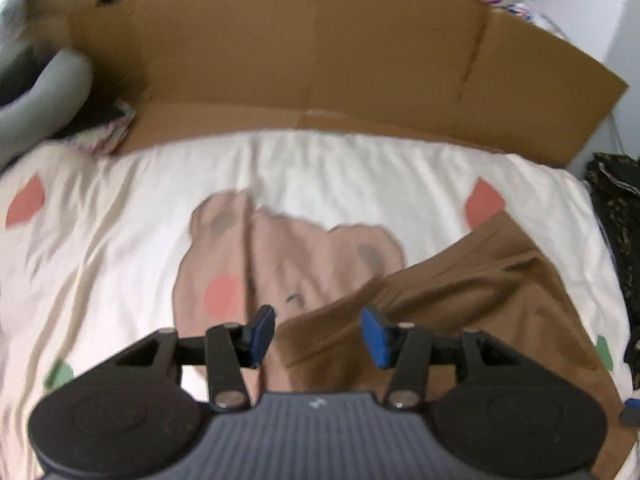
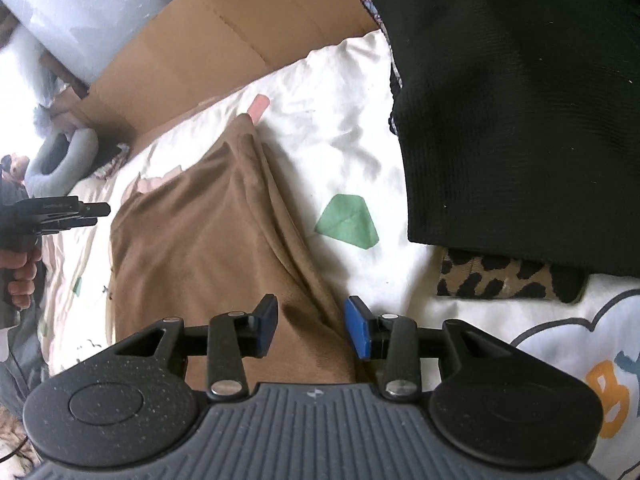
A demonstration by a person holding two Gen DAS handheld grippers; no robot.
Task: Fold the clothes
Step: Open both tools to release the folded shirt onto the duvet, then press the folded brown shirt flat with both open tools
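A brown garment (image 1: 460,300) lies spread on a white printed bedsheet (image 1: 120,220), its cloth creased along the right side (image 2: 192,248). My left gripper (image 1: 320,334) hangs open above the garment's left edge, blue pads well apart with nothing pressed between them. My right gripper (image 2: 312,328) is open too, over a raised fold at the garment's near right edge; the pads stand either side of the fold without touching it. In the right wrist view the left gripper (image 2: 102,212) shows side-on at the far left, held by a person's hand (image 2: 20,276).
Flat cardboard (image 1: 320,60) stands along the bed's far side. A folded black garment (image 2: 520,120) sits on a leopard-print cloth (image 2: 500,280) to the right of the brown one. A grey ring cushion (image 2: 64,160) lies at the far left corner.
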